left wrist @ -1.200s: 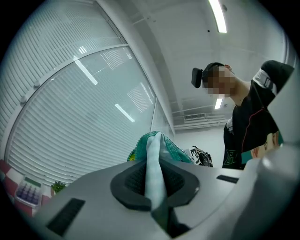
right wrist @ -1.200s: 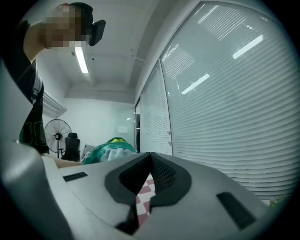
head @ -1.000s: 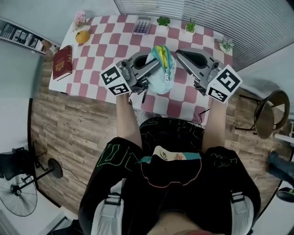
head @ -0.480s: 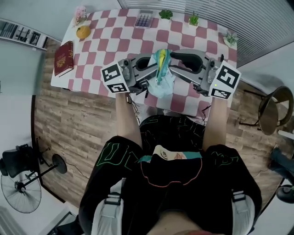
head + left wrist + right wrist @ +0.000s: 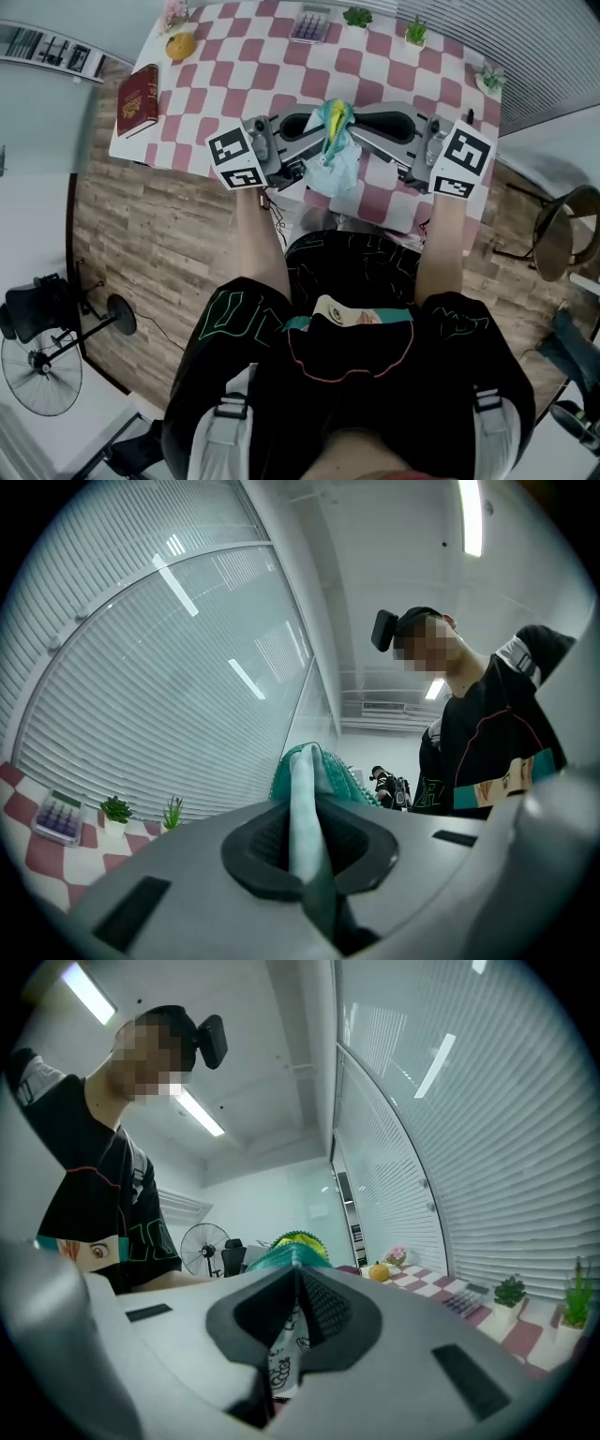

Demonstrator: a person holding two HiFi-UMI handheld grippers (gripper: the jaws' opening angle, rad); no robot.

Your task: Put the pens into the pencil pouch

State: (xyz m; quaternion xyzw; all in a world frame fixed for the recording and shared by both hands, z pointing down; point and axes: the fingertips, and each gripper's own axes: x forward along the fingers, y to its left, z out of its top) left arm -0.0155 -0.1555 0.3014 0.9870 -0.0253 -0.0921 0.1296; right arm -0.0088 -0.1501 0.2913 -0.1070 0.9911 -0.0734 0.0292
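Note:
The pencil pouch (image 5: 336, 157), pale blue with a teal and yellow top, hangs in the air over the near edge of the checkered table (image 5: 234, 84). My left gripper (image 5: 317, 142) is shut on its left side; in the left gripper view a fold of teal fabric (image 5: 302, 794) is pinched between the pads (image 5: 272, 841). My right gripper (image 5: 362, 133) meets the pouch from the right, jaws closing, with printed fabric (image 5: 284, 1358) between its pads (image 5: 323, 1312). No pen shows outside the pouch.
On the table lie a red book (image 5: 139, 97), an orange (image 5: 180, 45), a calculator (image 5: 310, 25) and small potted plants (image 5: 357, 16) (image 5: 415, 33) along the far edge. A round stool (image 5: 562, 234) stands at the right, a floor fan (image 5: 42, 375) at the left.
The right gripper swung in from the right and closed onto the pouch. Both grippers drew the pouch toward the table's near edge, and it is squeezed narrower.

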